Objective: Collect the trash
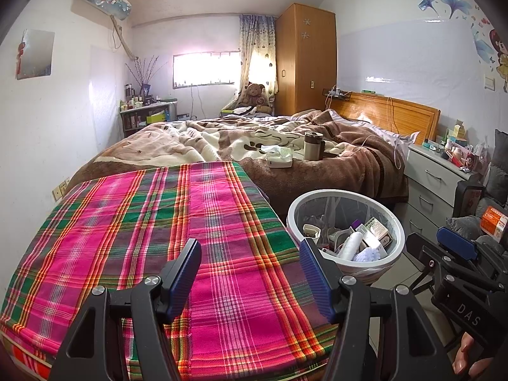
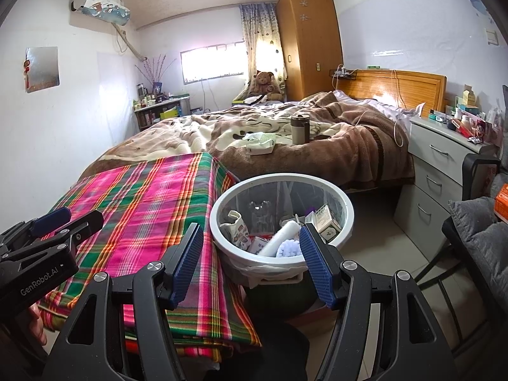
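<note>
A white round trash bin with a plastic liner stands on the floor between the bed and the plaid-covered surface. Inside it lie a white roll, small cartons and boxes, and a fluffy blue thing. My left gripper hangs open over the pink-and-green plaid cloth, with nothing between its fingers. My right gripper is open too, just in front of the bin's near rim and holding nothing. Each gripper shows at the edge of the other's view: the right gripper, the left gripper.
The bed carries a brown blanket, a white tissue box with crumpled tissue and a tall mug. A grey drawer unit with clutter stands at the right, beside a chair with grey cushions. A wardrobe and a shelf stand at the back.
</note>
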A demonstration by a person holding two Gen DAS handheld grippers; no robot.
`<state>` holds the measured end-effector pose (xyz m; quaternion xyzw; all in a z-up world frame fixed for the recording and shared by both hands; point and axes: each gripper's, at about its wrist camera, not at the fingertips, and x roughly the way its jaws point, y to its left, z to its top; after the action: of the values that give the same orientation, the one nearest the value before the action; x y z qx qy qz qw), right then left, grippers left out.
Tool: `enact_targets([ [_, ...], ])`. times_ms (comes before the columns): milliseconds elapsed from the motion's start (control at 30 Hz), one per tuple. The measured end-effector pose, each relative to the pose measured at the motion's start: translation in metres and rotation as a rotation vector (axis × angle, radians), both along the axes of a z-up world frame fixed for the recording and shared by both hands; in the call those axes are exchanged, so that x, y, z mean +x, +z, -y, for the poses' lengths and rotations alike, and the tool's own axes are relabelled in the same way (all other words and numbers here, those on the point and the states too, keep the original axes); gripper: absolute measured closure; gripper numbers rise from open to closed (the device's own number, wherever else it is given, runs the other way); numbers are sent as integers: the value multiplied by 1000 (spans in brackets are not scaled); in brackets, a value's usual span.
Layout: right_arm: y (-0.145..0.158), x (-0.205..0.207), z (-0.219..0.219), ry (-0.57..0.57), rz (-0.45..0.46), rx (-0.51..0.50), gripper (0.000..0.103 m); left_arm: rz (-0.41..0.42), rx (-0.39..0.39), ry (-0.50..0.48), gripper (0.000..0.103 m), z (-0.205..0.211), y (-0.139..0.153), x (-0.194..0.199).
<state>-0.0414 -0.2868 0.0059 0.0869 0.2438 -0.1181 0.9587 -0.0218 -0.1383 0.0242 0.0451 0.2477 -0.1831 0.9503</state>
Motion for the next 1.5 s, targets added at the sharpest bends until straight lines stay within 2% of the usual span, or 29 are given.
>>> enact_targets([
  [1500, 2, 0, -2, -1, 5, 1, 38, -2, -4, 4, 39, -1, 3, -1],
])
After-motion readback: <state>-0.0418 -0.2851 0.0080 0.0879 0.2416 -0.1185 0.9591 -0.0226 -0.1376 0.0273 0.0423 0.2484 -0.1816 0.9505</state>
